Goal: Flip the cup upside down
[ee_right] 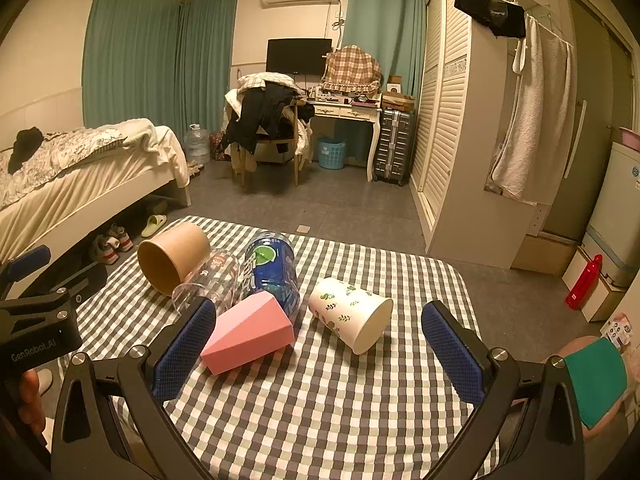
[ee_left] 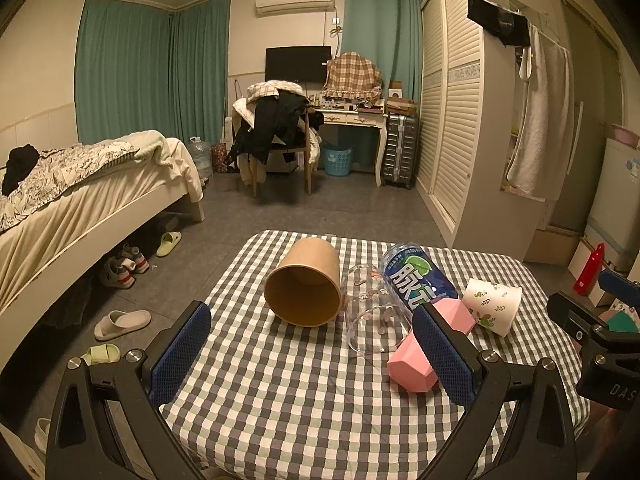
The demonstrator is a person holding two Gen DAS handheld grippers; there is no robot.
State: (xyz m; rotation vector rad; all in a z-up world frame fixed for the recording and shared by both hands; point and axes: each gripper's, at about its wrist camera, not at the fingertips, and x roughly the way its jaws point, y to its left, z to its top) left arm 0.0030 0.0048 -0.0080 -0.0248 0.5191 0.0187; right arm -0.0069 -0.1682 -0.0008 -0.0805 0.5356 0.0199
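Several cups lie on their sides on a checked tablecloth (ee_left: 280, 400). A brown paper cup (ee_left: 304, 284) (ee_right: 174, 256) has its mouth toward me. A clear glass cup (ee_left: 372, 316) (ee_right: 208, 284) lies beside it. A pink faceted cup (ee_left: 424, 348) (ee_right: 250, 332) and a white leaf-print cup (ee_left: 492, 306) (ee_right: 352, 314) lie further right. My left gripper (ee_left: 312, 356) is open and empty, near the brown cup. My right gripper (ee_right: 320, 352) is open and empty, near the white cup.
A blue drink can (ee_left: 416, 276) (ee_right: 272, 272) lies among the cups. A bed (ee_left: 80, 200), slippers (ee_left: 122, 322) and shoes are on the left. A wardrobe (ee_left: 460, 120) stands on the right. A red bottle (ee_right: 582, 288) stands on the floor.
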